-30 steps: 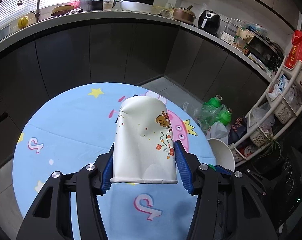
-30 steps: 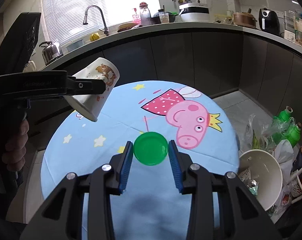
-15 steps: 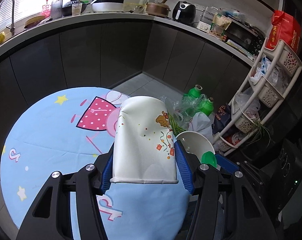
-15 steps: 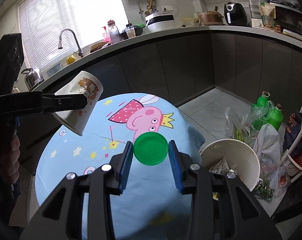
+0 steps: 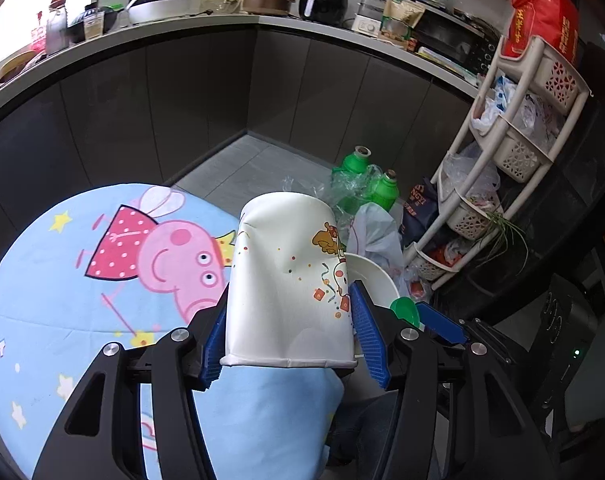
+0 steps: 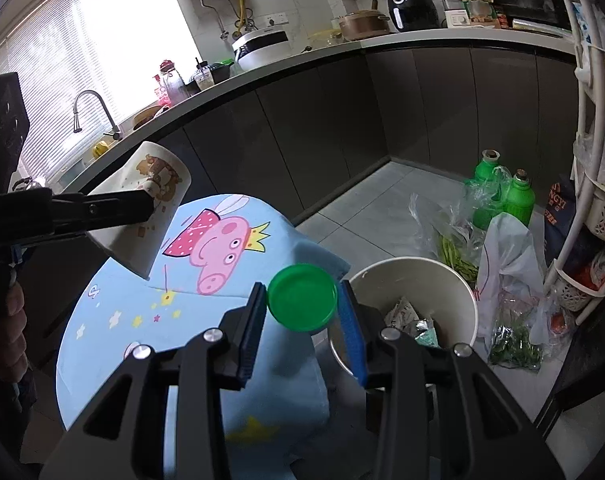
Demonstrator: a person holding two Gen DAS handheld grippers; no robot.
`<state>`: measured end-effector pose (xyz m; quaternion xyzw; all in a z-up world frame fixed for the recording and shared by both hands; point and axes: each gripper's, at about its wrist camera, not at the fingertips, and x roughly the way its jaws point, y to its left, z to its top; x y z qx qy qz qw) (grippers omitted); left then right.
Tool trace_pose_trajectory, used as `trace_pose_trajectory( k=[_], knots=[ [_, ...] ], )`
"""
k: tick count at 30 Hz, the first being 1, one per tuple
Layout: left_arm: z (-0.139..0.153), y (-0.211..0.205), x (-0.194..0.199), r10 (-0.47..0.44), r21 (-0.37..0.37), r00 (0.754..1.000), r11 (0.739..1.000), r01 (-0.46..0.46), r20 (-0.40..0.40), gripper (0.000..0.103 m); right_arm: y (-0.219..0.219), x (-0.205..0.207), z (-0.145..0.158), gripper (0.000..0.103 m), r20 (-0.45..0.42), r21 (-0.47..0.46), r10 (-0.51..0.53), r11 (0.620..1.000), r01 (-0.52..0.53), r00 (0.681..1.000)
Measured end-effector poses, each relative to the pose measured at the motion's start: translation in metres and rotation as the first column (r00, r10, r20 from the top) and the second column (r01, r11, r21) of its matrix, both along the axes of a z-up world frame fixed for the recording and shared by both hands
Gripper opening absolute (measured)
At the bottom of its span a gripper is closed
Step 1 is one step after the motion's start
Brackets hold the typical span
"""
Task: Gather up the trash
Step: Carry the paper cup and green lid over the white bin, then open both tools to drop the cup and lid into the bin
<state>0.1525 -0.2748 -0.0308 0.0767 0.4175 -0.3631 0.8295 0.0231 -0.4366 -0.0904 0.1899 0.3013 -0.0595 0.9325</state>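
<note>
My left gripper (image 5: 288, 344) is shut on a dented white paper cup (image 5: 288, 284) with cartoon prints, held above the right edge of the round table (image 5: 62, 280). The cup also shows in the right wrist view (image 6: 146, 216). My right gripper (image 6: 302, 320) is shut on a green plastic lid (image 6: 302, 297), held just left of the white trash bin (image 6: 458, 284) on the floor. The bin holds crumpled wrappers (image 6: 406, 320). In the left wrist view the lid (image 5: 405, 310) and bin rim (image 5: 376, 276) show behind the cup.
The table has a blue cartoon-pig cloth. Green bottles (image 6: 502, 196), plastic bags with greens (image 6: 514, 344) and a white basket rack (image 5: 514, 152) stand on the floor right of the bin. A dark kitchen counter (image 5: 182, 28) curves behind.
Both grippers have moved right, off the table's middle toward the bin. The green lid is now beside the bin rim. The cup stays gripped.
</note>
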Motion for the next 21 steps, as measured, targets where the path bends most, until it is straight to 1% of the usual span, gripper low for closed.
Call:
trace_pose_trajectory(
  k=[7, 11, 15, 19, 21],
  knots=[
    [-0.013, -0.035, 0.002, -0.051, 0.017, 0.998, 0.999, 0.051, -0.032, 0.054, -0.026, -0.003, -0.019, 0.037, -0.03, 0.028, -0.048, 0.998, 0.049, 0.998],
    [-0.028, -0.057, 0.006, -0.086, 0.024, 0.994, 0.996, 0.088, -0.072, 0.054, -0.04, -0.001, -0.038, 0.038, -0.06, 0.045, -0.07, 0.996, 0.073, 0.996],
    [-0.046, -0.079, 0.011, -0.118, 0.032, 0.986, 0.992, 0.123, -0.115, 0.054, -0.051, 0.002, -0.057, 0.038, -0.089, 0.073, -0.082, 0.993, 0.089, 0.993],
    [-0.065, -0.1, 0.017, -0.156, 0.034, 0.973, 0.986, 0.164, -0.169, 0.054, -0.062, 0.008, -0.074, 0.038, -0.114, 0.089, -0.092, 0.991, 0.102, 0.989],
    [-0.073, -0.11, 0.018, -0.168, 0.042, 0.969, 0.983, 0.178, -0.181, 0.055, -0.068, 0.01, -0.083, 0.039, -0.127, 0.096, -0.1, 0.989, 0.112, 0.987]
  ],
)
